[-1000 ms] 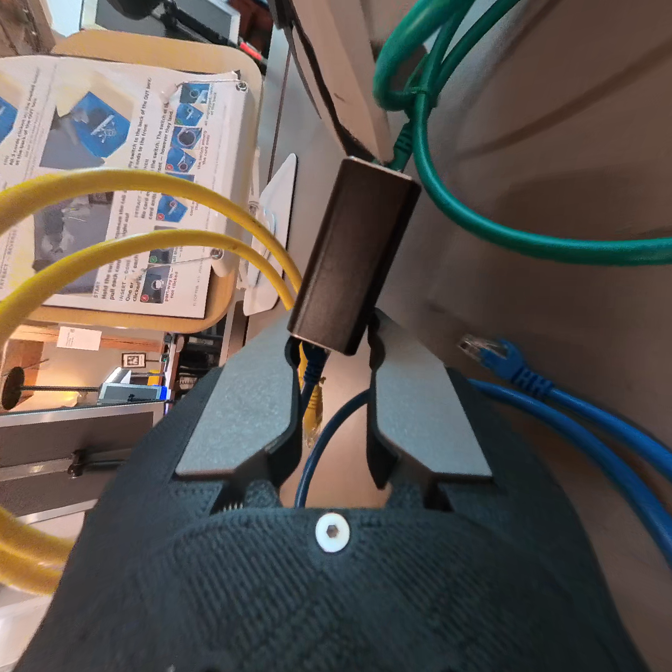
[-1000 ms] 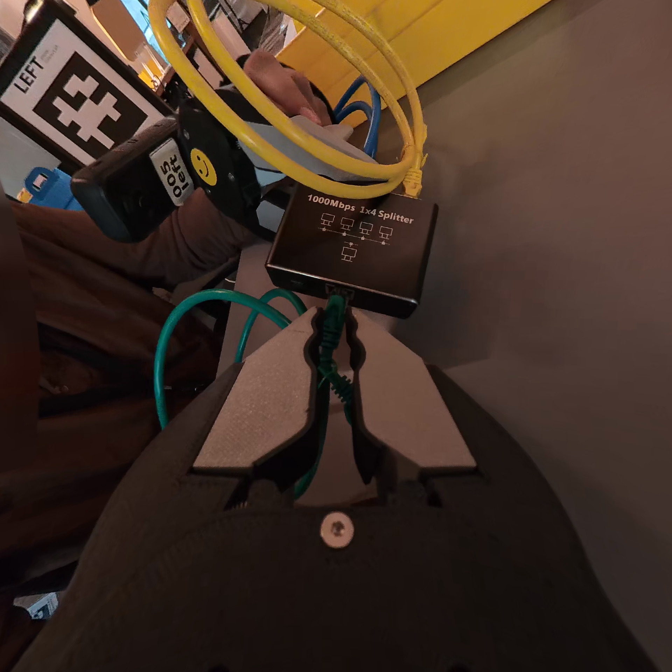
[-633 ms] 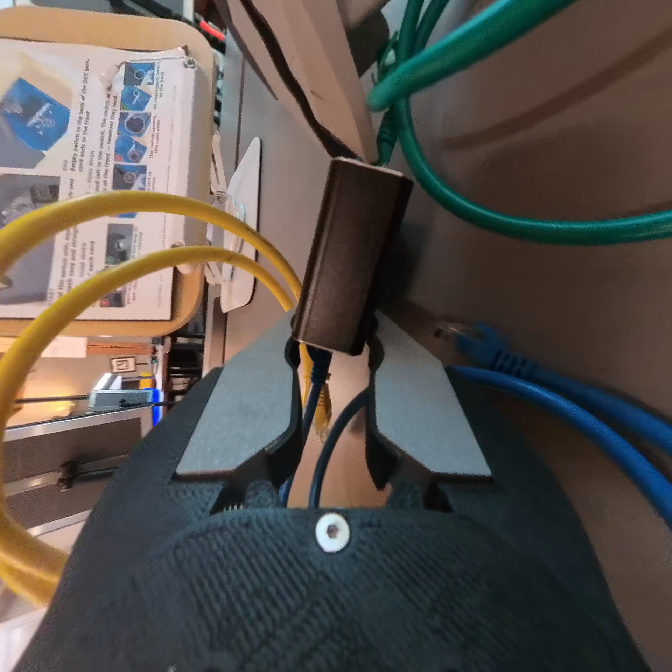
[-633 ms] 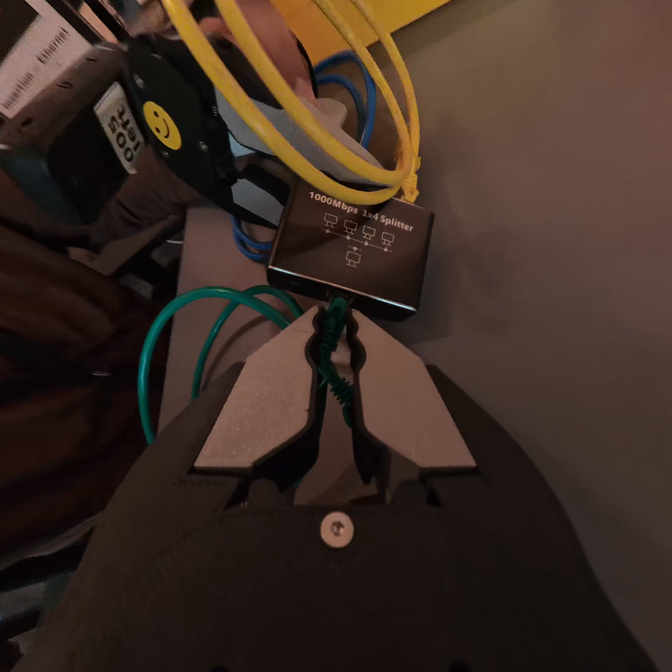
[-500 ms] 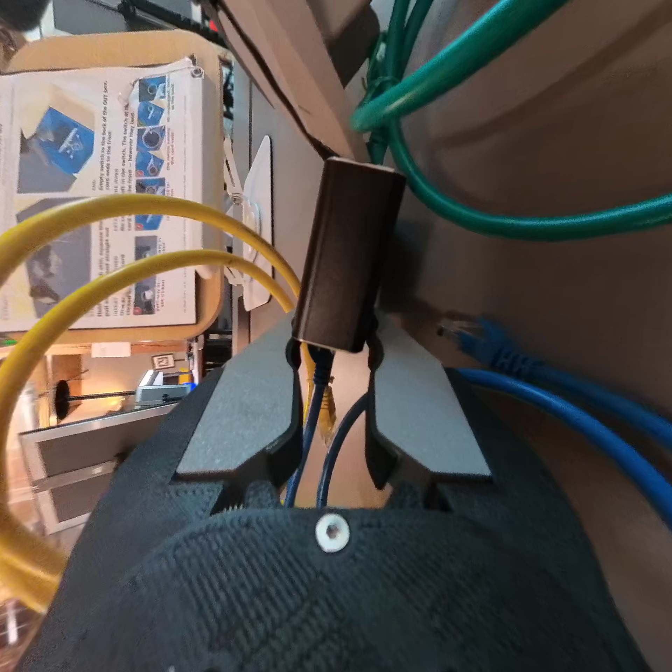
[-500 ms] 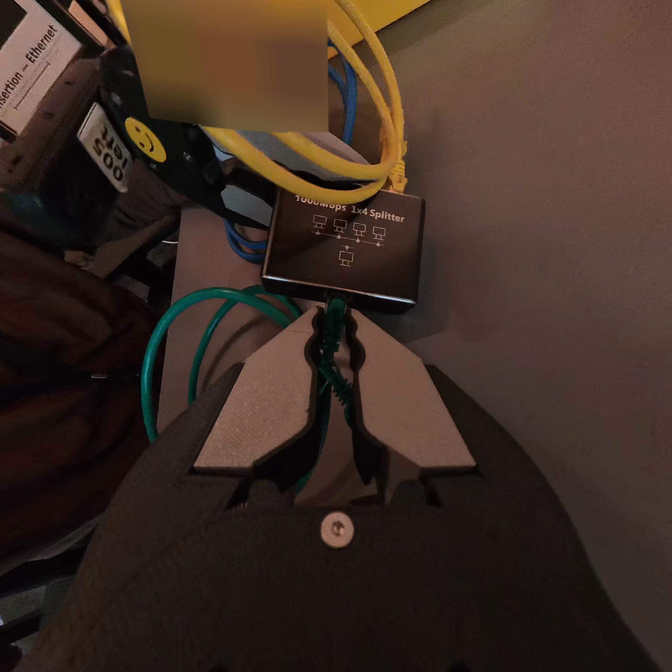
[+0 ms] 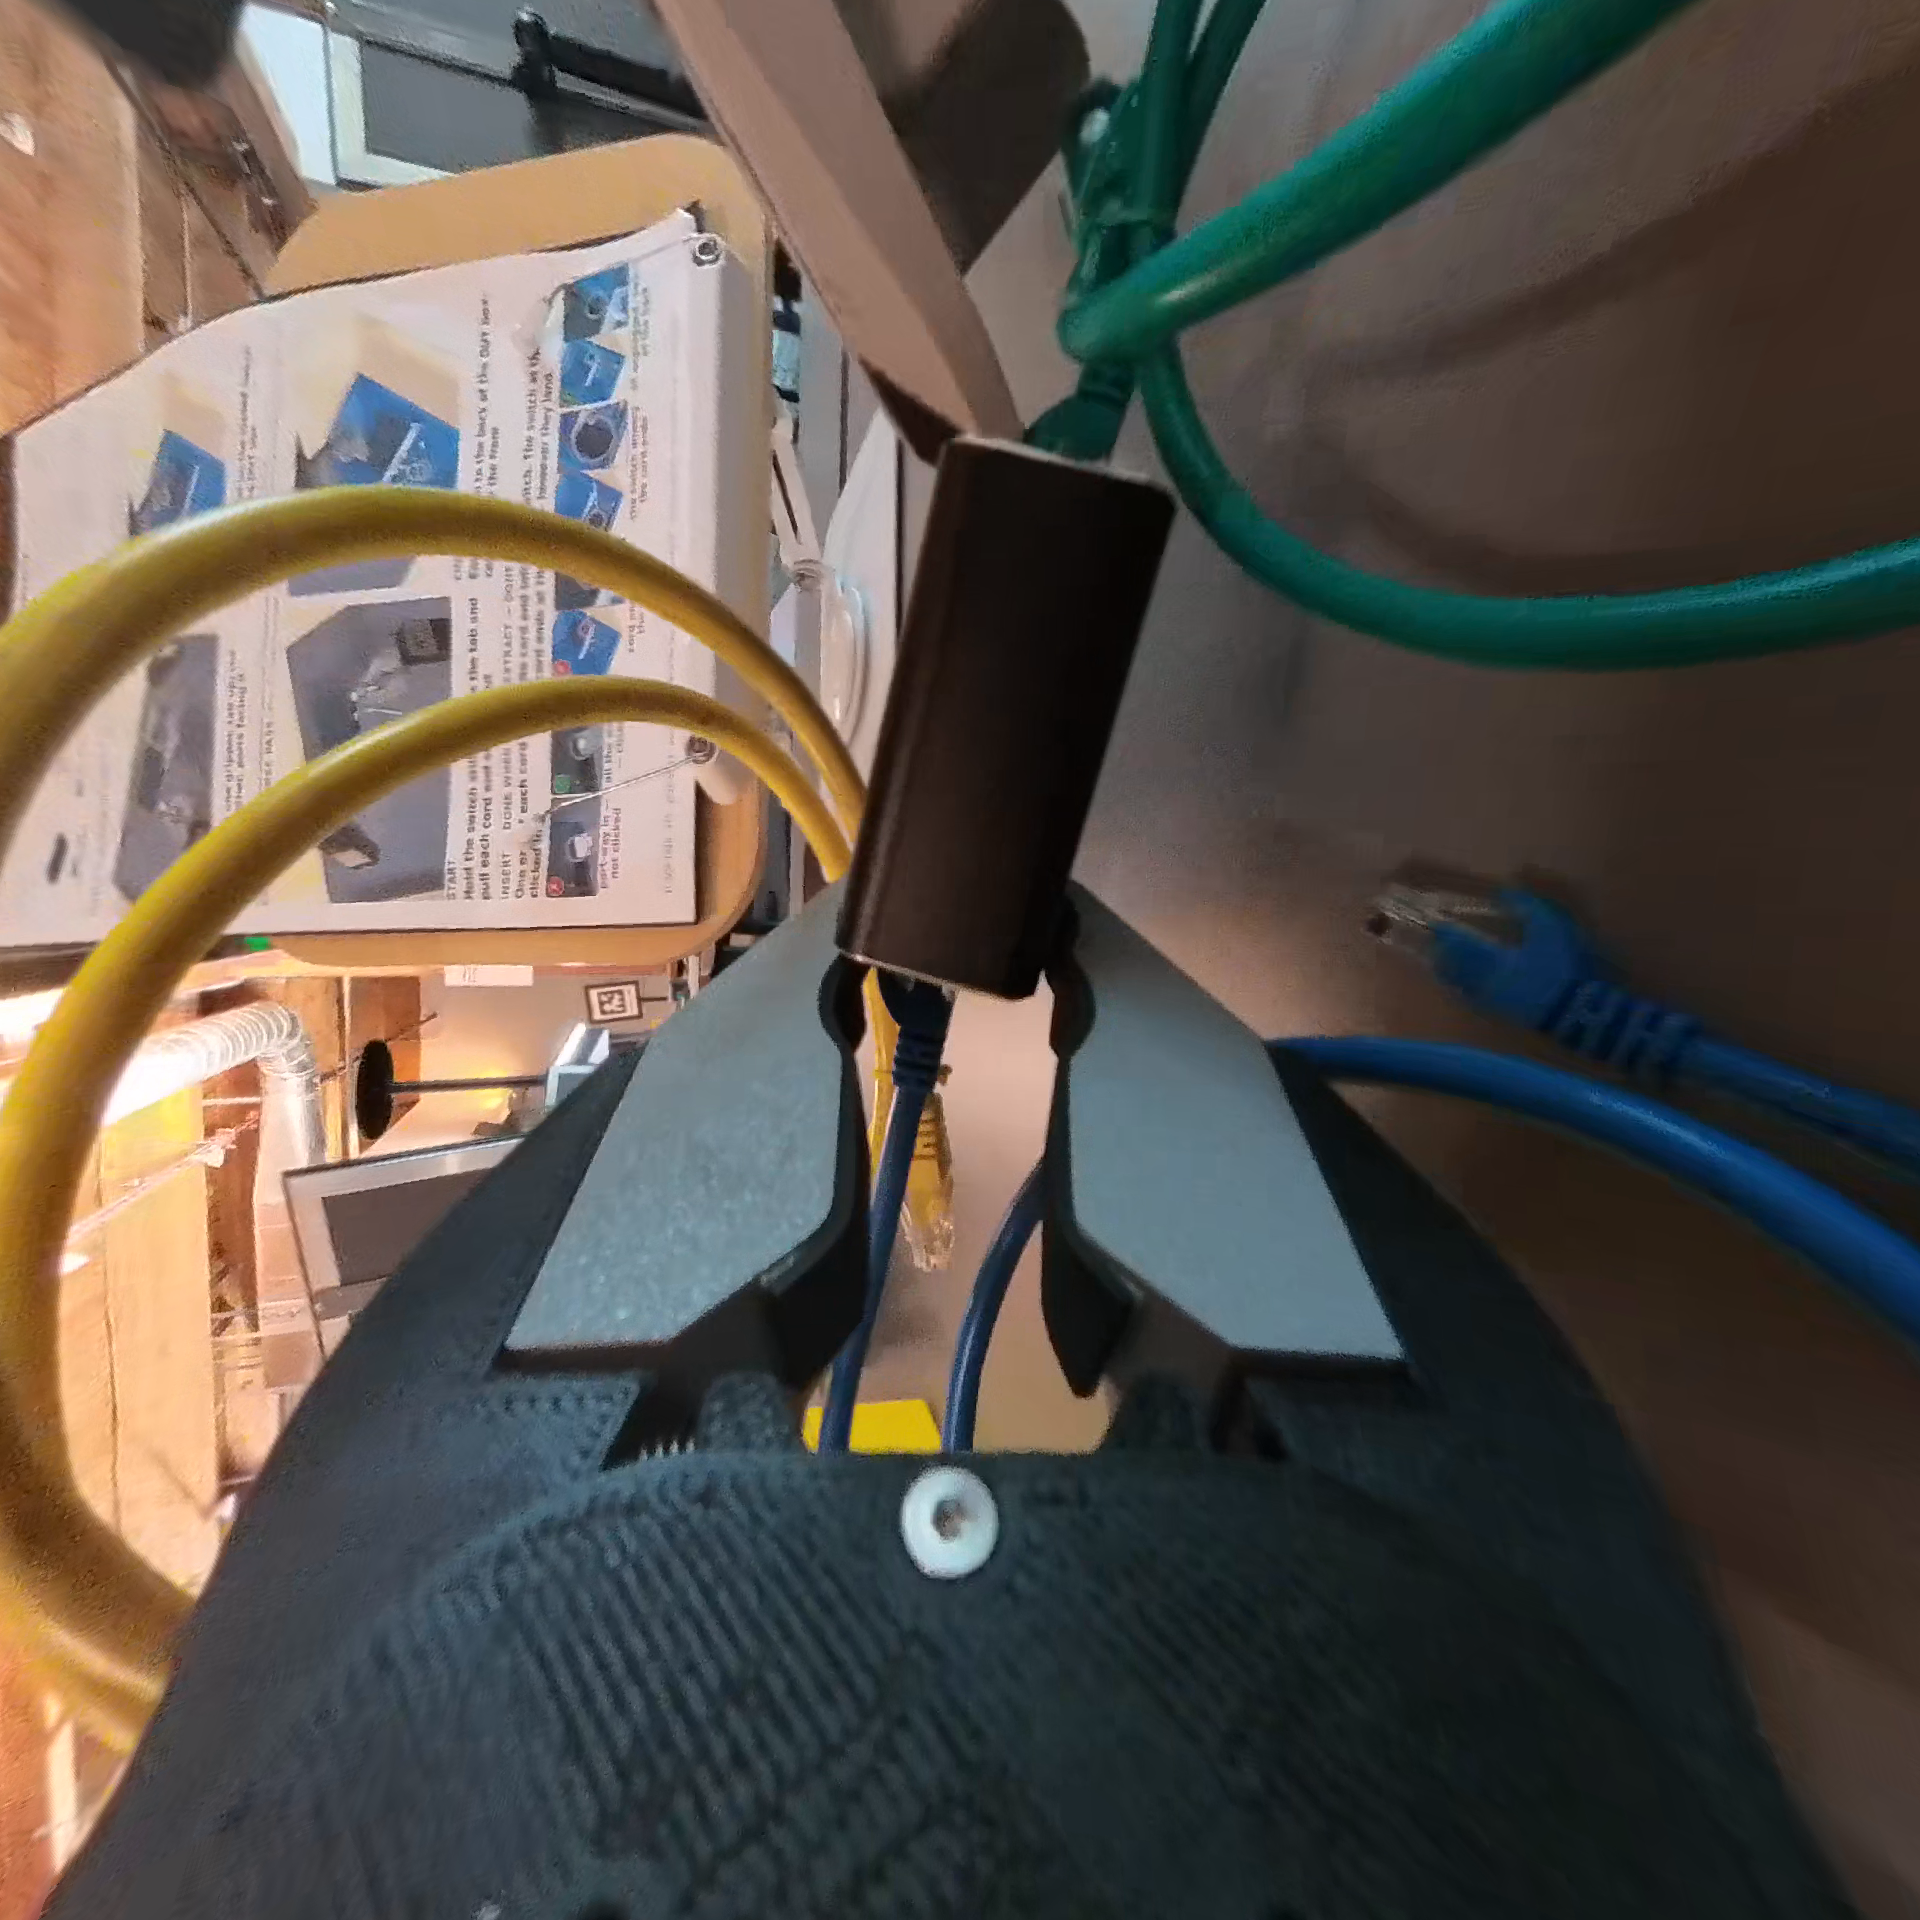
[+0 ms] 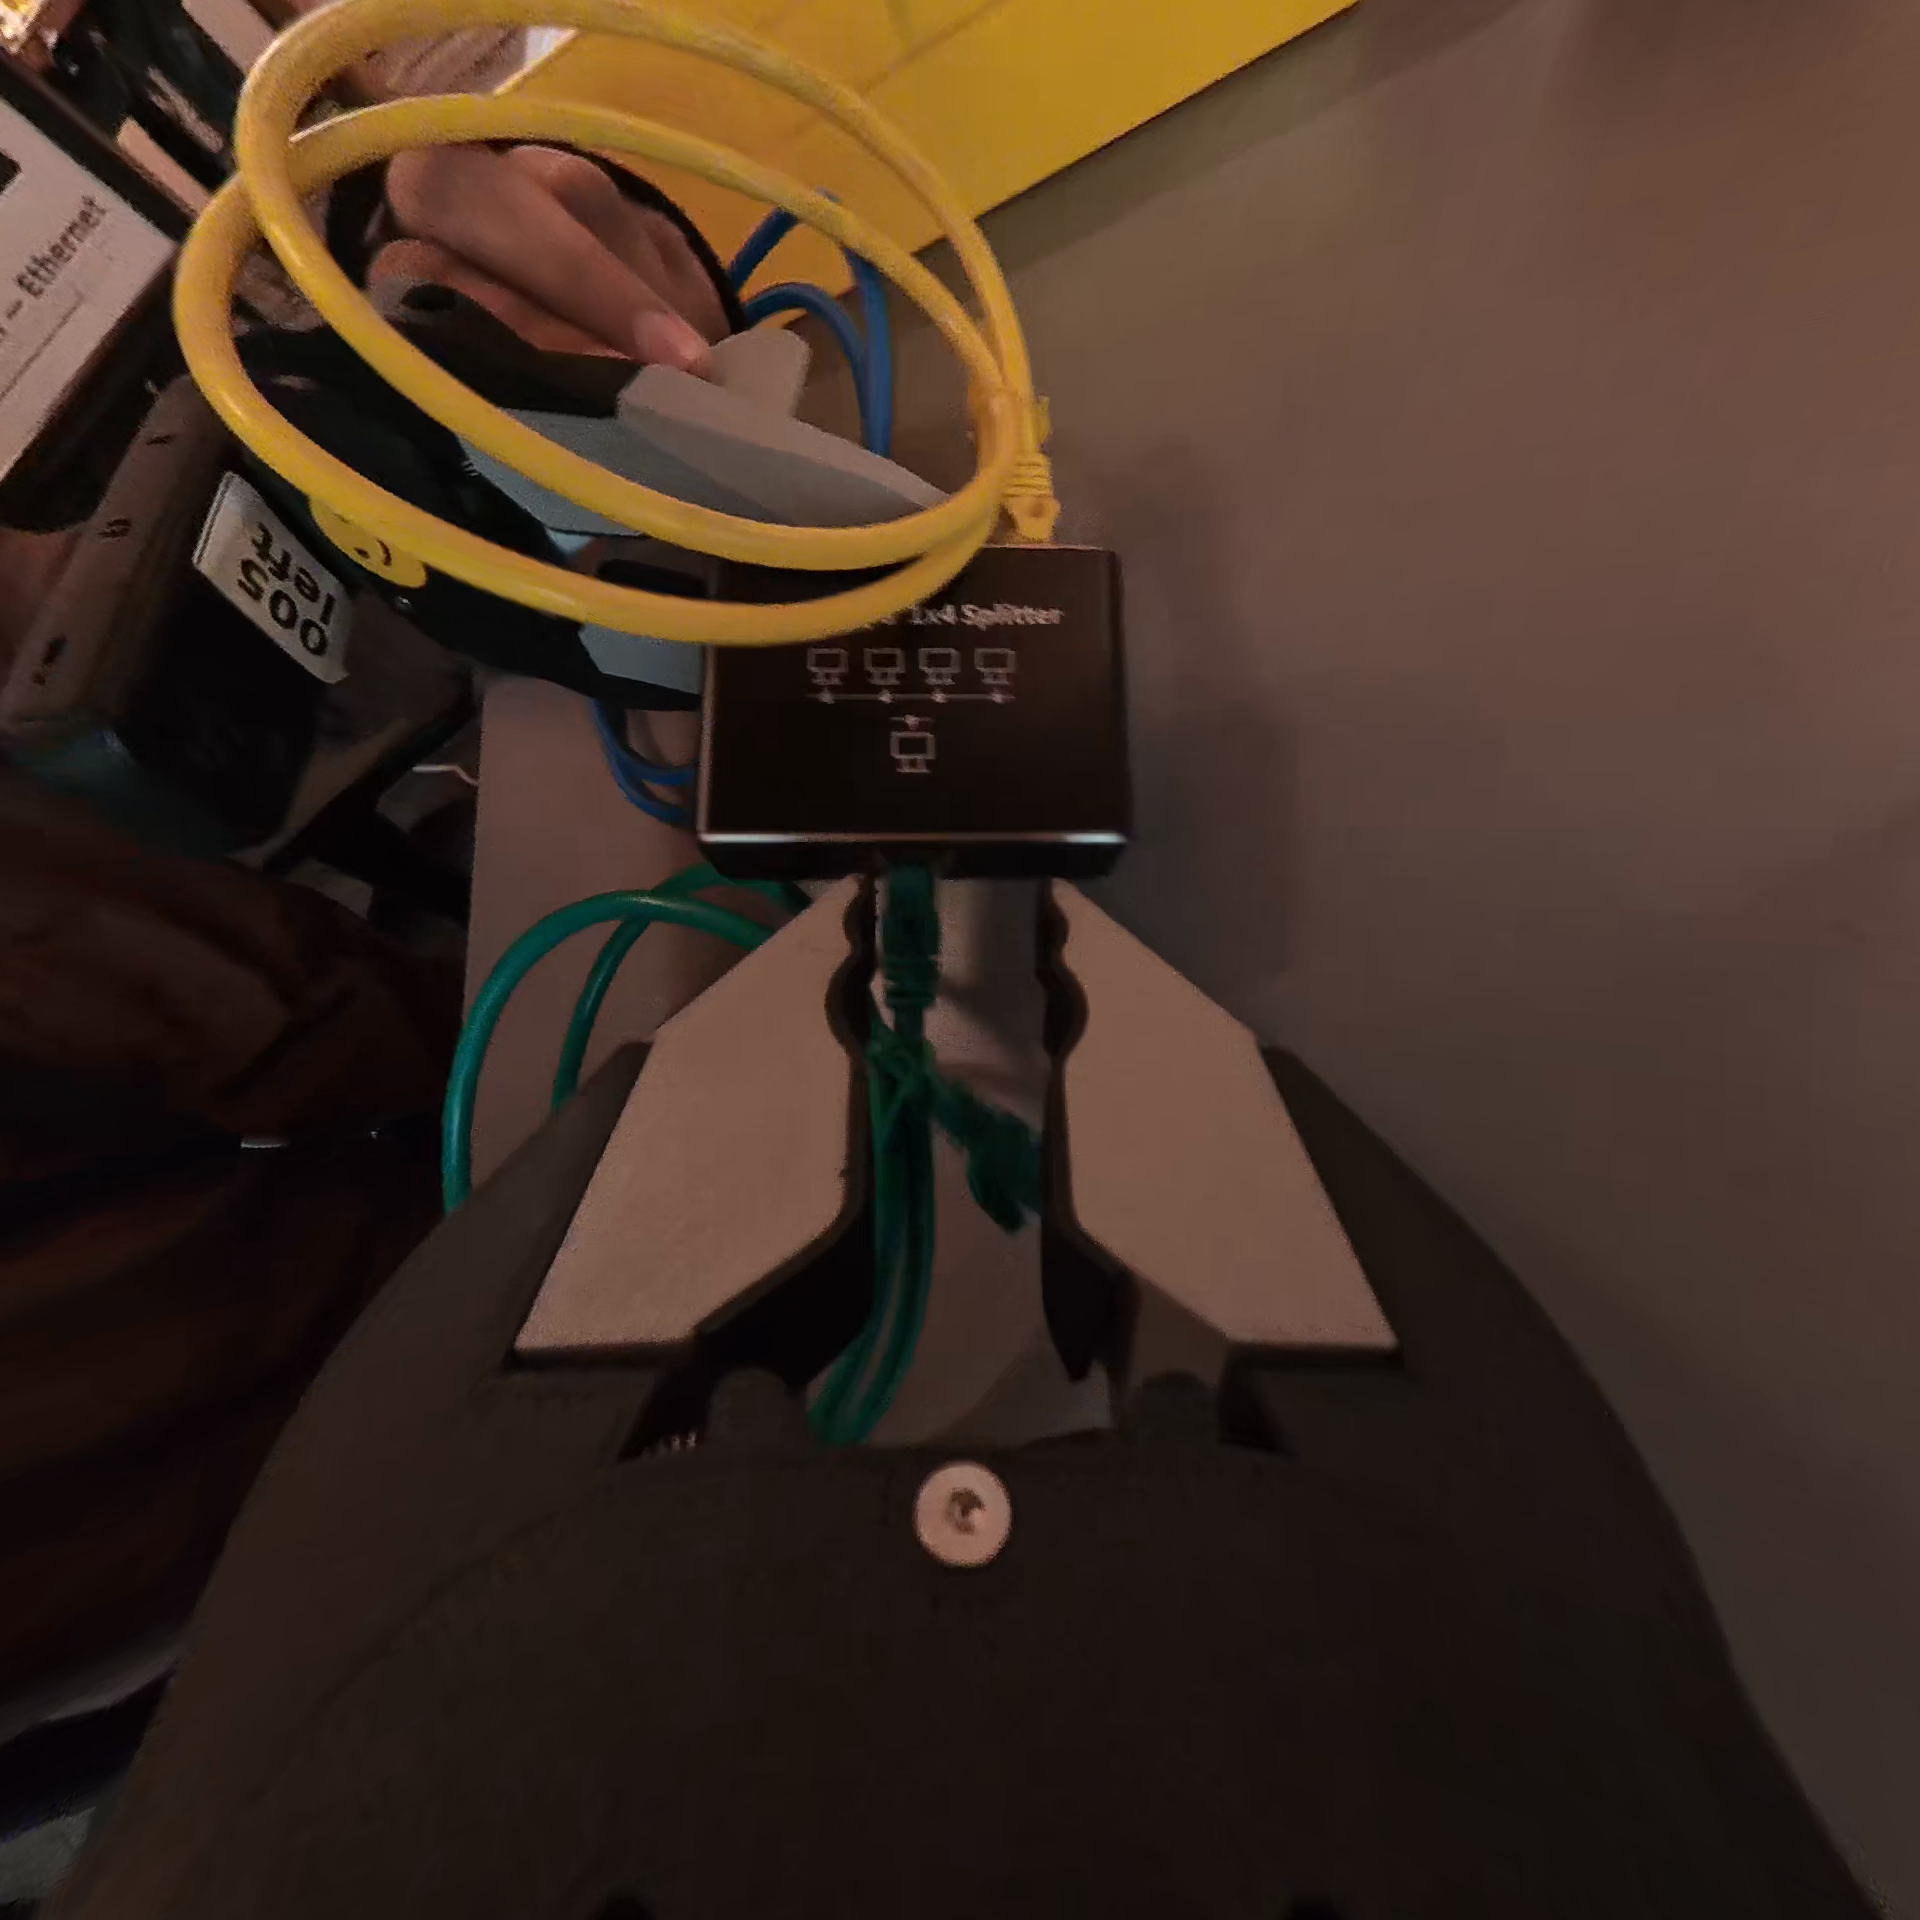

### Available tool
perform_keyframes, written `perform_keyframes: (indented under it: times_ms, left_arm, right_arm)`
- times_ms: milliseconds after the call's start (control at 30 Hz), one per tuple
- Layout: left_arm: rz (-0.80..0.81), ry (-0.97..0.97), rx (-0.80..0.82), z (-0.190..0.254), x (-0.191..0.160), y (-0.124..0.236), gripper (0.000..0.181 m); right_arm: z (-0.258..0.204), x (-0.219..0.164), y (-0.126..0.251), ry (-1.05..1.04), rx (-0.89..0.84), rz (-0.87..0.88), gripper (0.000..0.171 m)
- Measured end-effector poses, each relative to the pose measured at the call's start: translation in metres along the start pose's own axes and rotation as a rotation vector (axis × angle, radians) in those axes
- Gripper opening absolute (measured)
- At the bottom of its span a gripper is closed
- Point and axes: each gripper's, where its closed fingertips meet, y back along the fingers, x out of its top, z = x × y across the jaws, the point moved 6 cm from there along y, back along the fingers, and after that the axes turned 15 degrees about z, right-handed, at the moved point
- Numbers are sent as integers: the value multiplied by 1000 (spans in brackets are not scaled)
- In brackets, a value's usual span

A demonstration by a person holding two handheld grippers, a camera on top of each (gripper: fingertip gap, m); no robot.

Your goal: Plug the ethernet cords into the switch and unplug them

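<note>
Small black switch (image 7: pixel 1003 717) close over the grey desk (image 8: pixel 1507 727), contact with it hard to tell.

Pinched at one narrow end between the jaws of the left gripper (image 7: pixel 951 966), with a blue cord (image 7: pixel 914 1049) and a yellow cord (image 7: pixel 416 727) entering on that side and a green cord (image 8: pixel 909 956) seated in the single port opposite. Around the green plug, jaws of the right gripper (image 8: pixel 948 914) spread, not pressing. Probably light and rigid, with a smooth, rather slippery shell; best gripped across the flat faces. Cords springy in their coils, likely to tug the box sideways; better taken at the plug boot, latch tab pressed, never on the clear tip. Loose blue plug (image 7: pixel 1455 935) on the desk nearby.
</note>
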Motion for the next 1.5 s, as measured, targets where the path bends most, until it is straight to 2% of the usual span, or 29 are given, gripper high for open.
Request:
perform_keyframes:
  times_ms: [167, 400, 567, 667, 800, 967, 1100, 1200, 1500]
  left_arm:
    - [-29, 4, -7, 3, -10, -1, 32]
    - [-20, -40, 2, 5, -3, -3, 31]
    - [-41, -72, -8, 9, -4, -5, 31]
    - [-56, -75, -20, 12, -6, -6, 31]
    - [-39, -47, -21, 12, -6, -1, 31]
    - [-32, -135, 56, 7, 4, 6, 30]
    - [10, -113, 109, -1, 10, 14, 29]
    - [-5, -146, 112, 1, 11, 14, 29]
    - [9, -84, 57, 5, -1, 12, 30]
  right_arm:
    - [-1, -2, 12, 33, -3, -21, 26]
    - [0, -15, -6, 45, -27, -115, 23]
    - [-3, -21, -12, 79, -15, -161, 8]
    - [-2, -24, -17, 125, -47, -189, 8]
    - [-5, -24, -17, 145, 1, -139, 8]
    - [-12, -21, -12, 272, 52, -70, 8]
    - [-23, -13, -5, 350, 97, 5, 8]
    - [-25, -13, -7, 383, 73, -18, 7]
    - [-19, -16, -15, 327, 96, -8, 8]
